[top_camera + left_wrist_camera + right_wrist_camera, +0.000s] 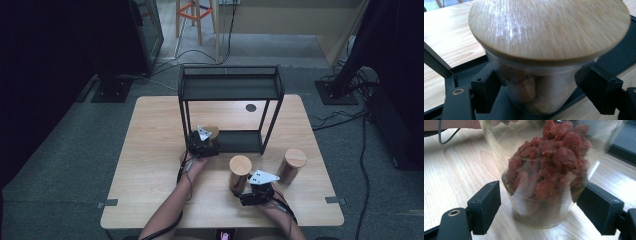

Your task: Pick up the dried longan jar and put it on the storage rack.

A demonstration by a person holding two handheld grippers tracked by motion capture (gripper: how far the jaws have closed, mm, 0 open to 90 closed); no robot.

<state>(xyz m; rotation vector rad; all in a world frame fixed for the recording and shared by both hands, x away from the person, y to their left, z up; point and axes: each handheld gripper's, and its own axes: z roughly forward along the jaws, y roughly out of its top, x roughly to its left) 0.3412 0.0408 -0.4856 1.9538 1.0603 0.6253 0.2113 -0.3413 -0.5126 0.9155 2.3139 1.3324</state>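
Note:
A glass jar with a round wooden lid (549, 27) stands on the lower shelf of a black metal rack (230, 90). My left gripper (539, 85) is shut on it, both pads pressed to the glass below the lid. From above, this jar (212, 131) and the left gripper (205, 138) sit at the shelf's left end. A second jar, full of red dried fruit (549, 167), stands on the table. My right gripper (537, 202) is open, with a jaw on either side of the jar near its base. The high view shows that jar (240, 167) just ahead of the right gripper (246, 183).
A third wooden-lidded jar (292, 162) stands on the wooden table (150, 150) to the right of the rack. The rack's posts and upper shelf hang over the lower shelf (240, 141). A dark round mark (251, 107) lies behind the rack.

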